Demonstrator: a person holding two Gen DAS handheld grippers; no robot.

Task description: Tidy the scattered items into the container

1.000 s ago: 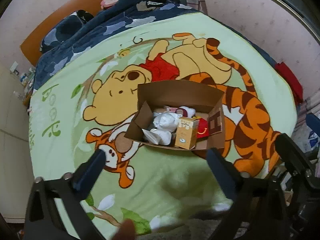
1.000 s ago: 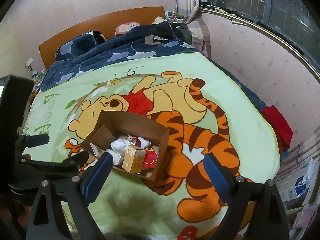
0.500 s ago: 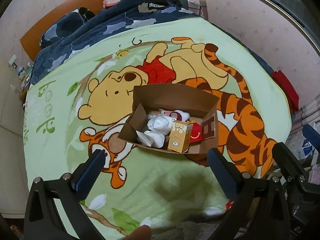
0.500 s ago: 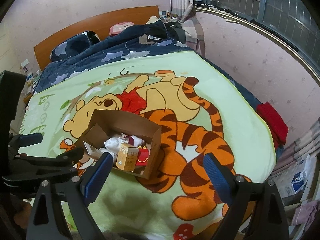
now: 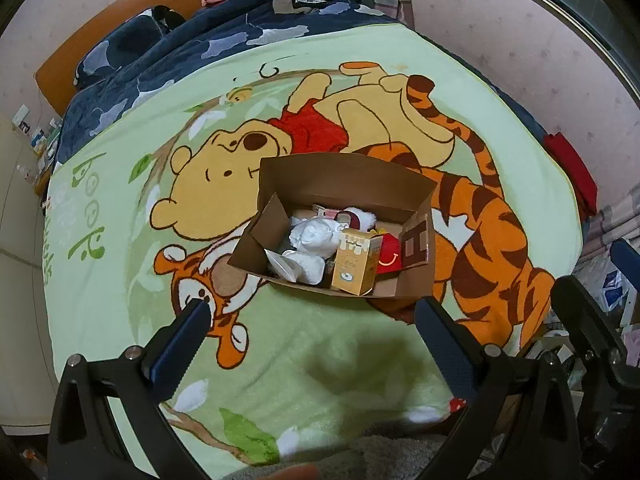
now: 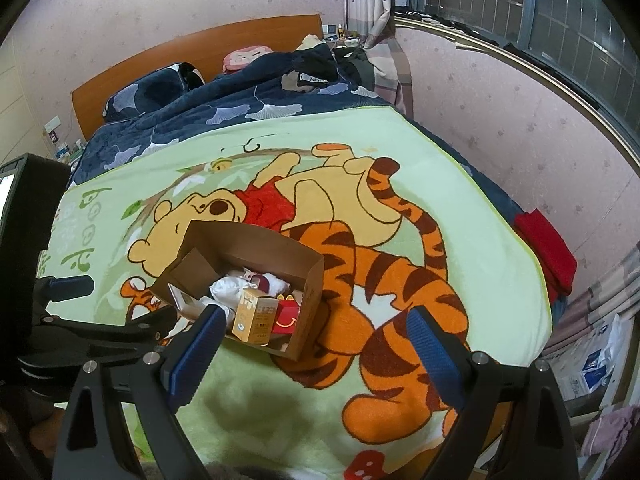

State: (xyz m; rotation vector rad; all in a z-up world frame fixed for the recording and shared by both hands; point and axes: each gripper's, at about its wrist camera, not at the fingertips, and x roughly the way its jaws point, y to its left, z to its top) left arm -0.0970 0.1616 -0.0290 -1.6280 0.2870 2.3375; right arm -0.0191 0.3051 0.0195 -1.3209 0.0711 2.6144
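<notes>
The cardboard box sits open in the middle of the bed, on the green cartoon blanket, and everything I'm meant to tidy looks to be inside it. I count a yellow carton standing upright at the near wall, a red fast-food box tucked behind it, a bundle of white cloth in the centre, and something white and dark red toward the back that I can't name from here. A flat white packet leans into the near left corner. The flaps stand up and outward, which I judge keeps the mouth clear for dropping things in.

From the right wrist view the same box reads the same: full, upright, nothing spilled beside it. I see no loose item left on the blanket in either view.

My left gripper hangs over the near edge of the bed with its jaws spread wide and nothing between them. My right gripper is likewise wide apart and empty, its left finger crossing in front of the box corner. Both point down at the box from the foot of the bed, which I read as a check after the last drop. The navy quilt and wooden headboard lie beyond, untouched.
</notes>
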